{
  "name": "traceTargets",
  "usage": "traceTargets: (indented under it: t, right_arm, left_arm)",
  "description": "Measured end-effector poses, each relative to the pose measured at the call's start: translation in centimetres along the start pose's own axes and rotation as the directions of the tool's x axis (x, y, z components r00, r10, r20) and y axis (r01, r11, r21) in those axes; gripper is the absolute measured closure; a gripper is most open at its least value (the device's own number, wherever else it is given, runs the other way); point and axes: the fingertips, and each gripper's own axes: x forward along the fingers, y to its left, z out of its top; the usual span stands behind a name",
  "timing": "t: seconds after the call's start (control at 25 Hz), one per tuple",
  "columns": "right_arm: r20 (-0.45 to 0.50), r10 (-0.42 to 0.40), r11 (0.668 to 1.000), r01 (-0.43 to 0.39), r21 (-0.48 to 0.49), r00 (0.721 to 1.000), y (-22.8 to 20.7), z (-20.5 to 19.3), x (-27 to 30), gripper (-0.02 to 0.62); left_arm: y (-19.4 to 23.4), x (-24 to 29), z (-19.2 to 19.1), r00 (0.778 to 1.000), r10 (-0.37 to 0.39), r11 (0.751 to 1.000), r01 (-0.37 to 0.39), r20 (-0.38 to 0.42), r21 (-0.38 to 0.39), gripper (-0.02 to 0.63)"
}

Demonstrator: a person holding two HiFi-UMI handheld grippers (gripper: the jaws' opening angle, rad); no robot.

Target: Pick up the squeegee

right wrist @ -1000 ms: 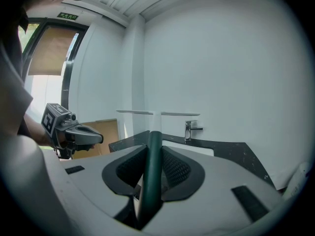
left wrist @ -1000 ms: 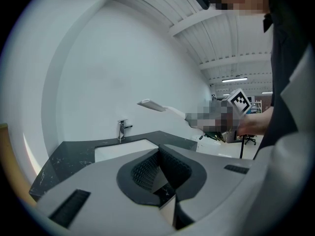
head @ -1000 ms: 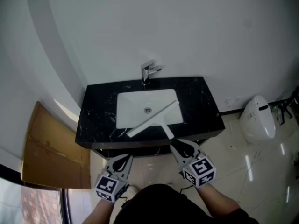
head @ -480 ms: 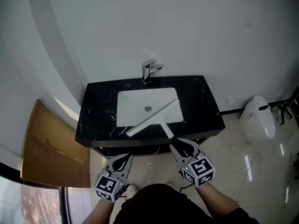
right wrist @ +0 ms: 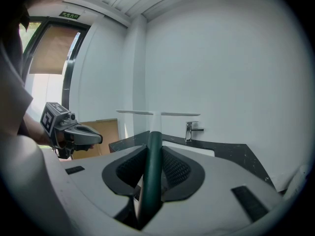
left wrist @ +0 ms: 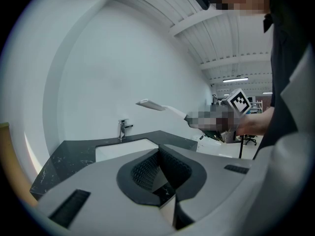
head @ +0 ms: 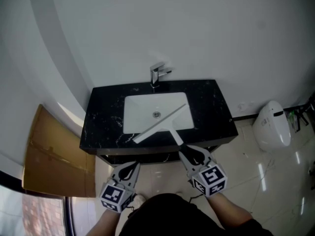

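The squeegee (head: 160, 124) has a long white blade and a dark green handle. It hangs in the air over the front of the white basin (head: 147, 107), its blade slanting from lower left to upper right. My right gripper (head: 183, 150) is shut on the handle; in the right gripper view the handle (right wrist: 153, 156) runs up between the pads to the blade (right wrist: 157, 113). My left gripper (head: 134, 167) hangs below the counter's front edge, left of the squeegee, shut with nothing in it (left wrist: 158, 154). The left gripper view shows the blade (left wrist: 150, 104) up in the air.
A black marble counter (head: 103, 122) holds the basin, with a chrome faucet (head: 156, 75) at the back against a white wall. A cardboard sheet (head: 54, 156) leans at the left. A white rounded fixture (head: 270, 124) stands on the glossy floor to the right.
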Motion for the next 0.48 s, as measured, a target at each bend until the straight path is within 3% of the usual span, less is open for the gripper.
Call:
traceTargets:
  t: [0.48]
  right_arm:
    - [-0.003,0.014,1.0,-0.014,-0.005,1.0,-0.31,0.13,0.37,0.494]
  left_arm:
    - [0.22,0.44,-0.04,1.0,0.004,1.0,-0.004,-0.008,0.005,0.611]
